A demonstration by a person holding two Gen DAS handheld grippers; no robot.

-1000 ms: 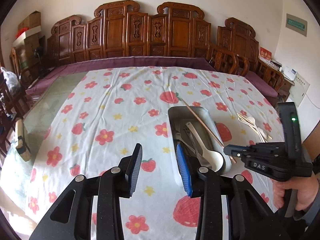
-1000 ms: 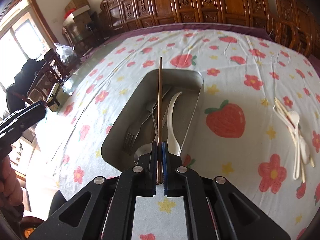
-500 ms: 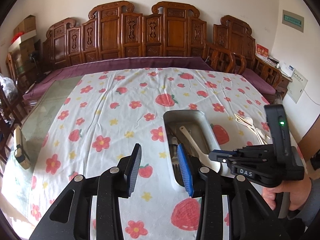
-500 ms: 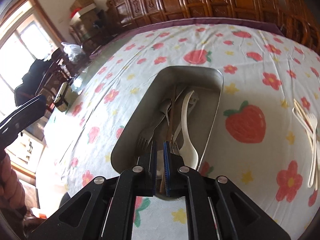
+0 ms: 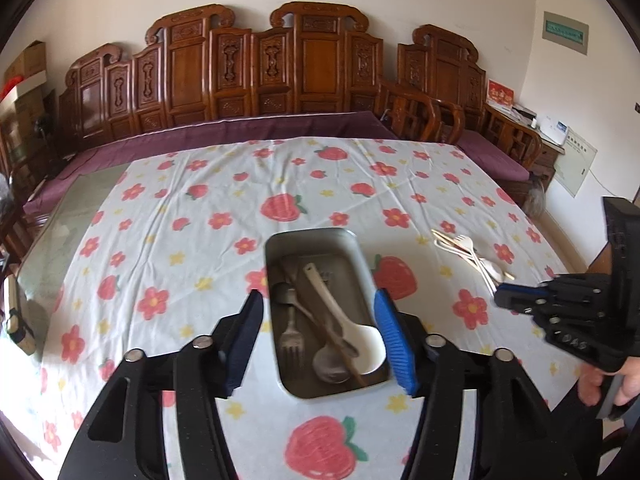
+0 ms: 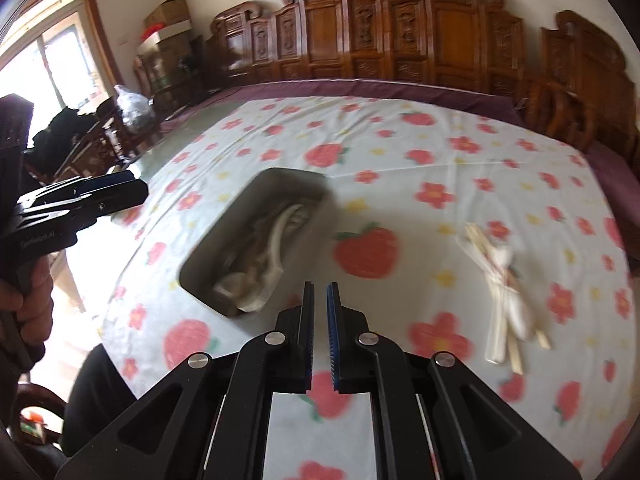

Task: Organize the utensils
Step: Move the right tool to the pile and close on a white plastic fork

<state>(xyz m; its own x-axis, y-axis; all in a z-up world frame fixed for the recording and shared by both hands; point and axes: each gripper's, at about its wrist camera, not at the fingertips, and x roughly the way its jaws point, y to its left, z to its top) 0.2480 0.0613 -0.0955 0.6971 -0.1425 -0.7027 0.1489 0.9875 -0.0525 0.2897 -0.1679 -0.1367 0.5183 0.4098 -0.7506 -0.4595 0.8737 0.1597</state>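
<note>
A metal tray (image 5: 309, 234) lies on the flowered cloth with a white spoon (image 5: 340, 312), a fork (image 5: 292, 336), a metal spoon (image 5: 328, 364) and a brown chopstick (image 5: 320, 320) in it. My left gripper (image 5: 319, 300) hovers above the tray's near end. Its jaws are opening, one finger to each side of the tray, gripping nothing. My right gripper (image 6: 318, 292) is shut and empty, off the tray's (image 6: 288, 174) near right corner. A pile of white utensils and chopsticks (image 6: 508, 280) lies to its right. The left wrist view shows the right gripper (image 5: 504, 296) next to that pile (image 5: 472, 256).
The cloth (image 5: 200, 208) covers most of a glass-topped table, with bare glass (image 5: 80, 208) at the left. Carved wooden chairs (image 5: 320, 68) line the far side. A hand (image 5: 608, 384) holds the right gripper's handle at the near right.
The right gripper let go of the chopstick, which now lies in the tray, and pulled back to the right. The left gripper moved over the tray and its jaws widened.
</note>
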